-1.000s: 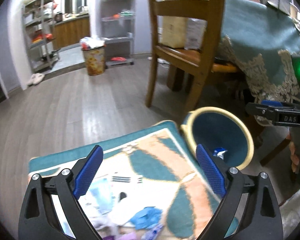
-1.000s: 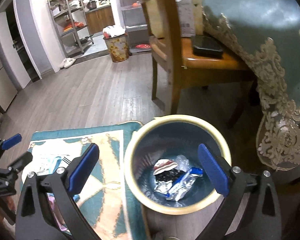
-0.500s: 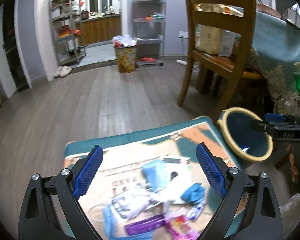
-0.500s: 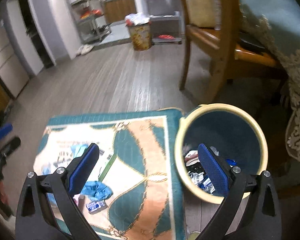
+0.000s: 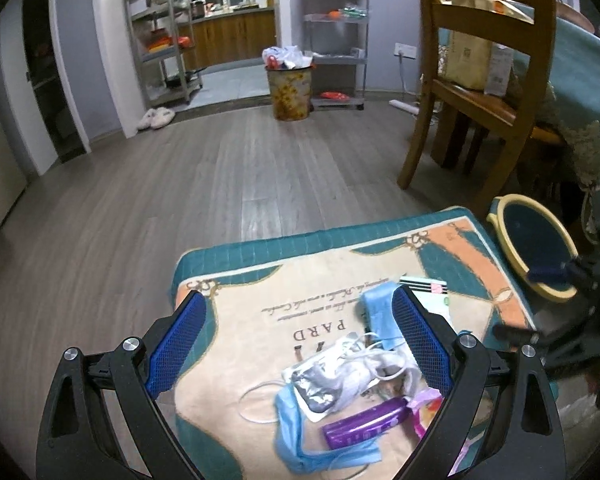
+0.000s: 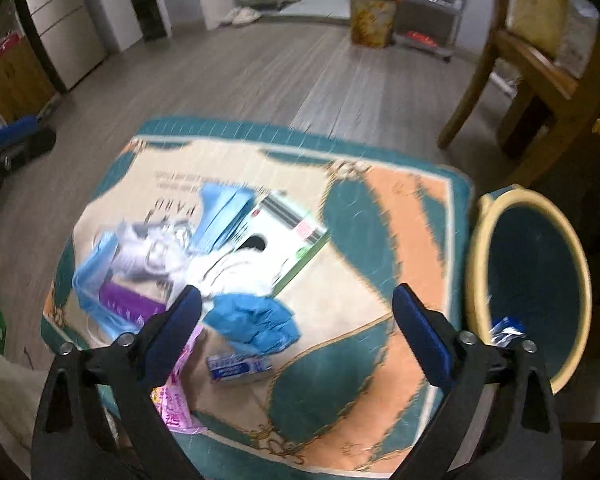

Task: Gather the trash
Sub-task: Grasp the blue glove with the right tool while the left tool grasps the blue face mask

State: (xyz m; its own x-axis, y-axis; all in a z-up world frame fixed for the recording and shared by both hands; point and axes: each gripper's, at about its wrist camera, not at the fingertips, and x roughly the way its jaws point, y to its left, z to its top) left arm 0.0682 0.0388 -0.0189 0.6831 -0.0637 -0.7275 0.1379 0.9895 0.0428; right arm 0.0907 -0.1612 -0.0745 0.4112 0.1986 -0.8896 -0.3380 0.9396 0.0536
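Observation:
A pile of trash lies on a teal and peach mat (image 5: 260, 276): blue face masks (image 5: 296, 436), a purple wrapper (image 5: 364, 426), a silver packet (image 5: 320, 388), a white box (image 6: 284, 236), a blue glove (image 6: 256, 322), a small blue packet (image 6: 238, 368) and a pink wrapper (image 6: 176, 404). A yellow-rimmed teal bin (image 6: 532, 280) stands at the mat's right edge and also shows in the left wrist view (image 5: 536, 248). My left gripper (image 5: 300, 344) is open and empty above the pile. My right gripper (image 6: 296, 330) is open and empty above the glove.
A wooden chair (image 5: 480, 80) and a table with a teal cloth (image 5: 580, 72) stand behind the bin. A full patterned waste bin (image 5: 290, 84), metal shelves (image 5: 164, 40) and slippers (image 5: 156, 118) are far back on the wood floor.
Both grippers have swung left, away from the bin and over the mat. The trash pile has come into fuller view under both; the bin has slid to the right edge of each view.

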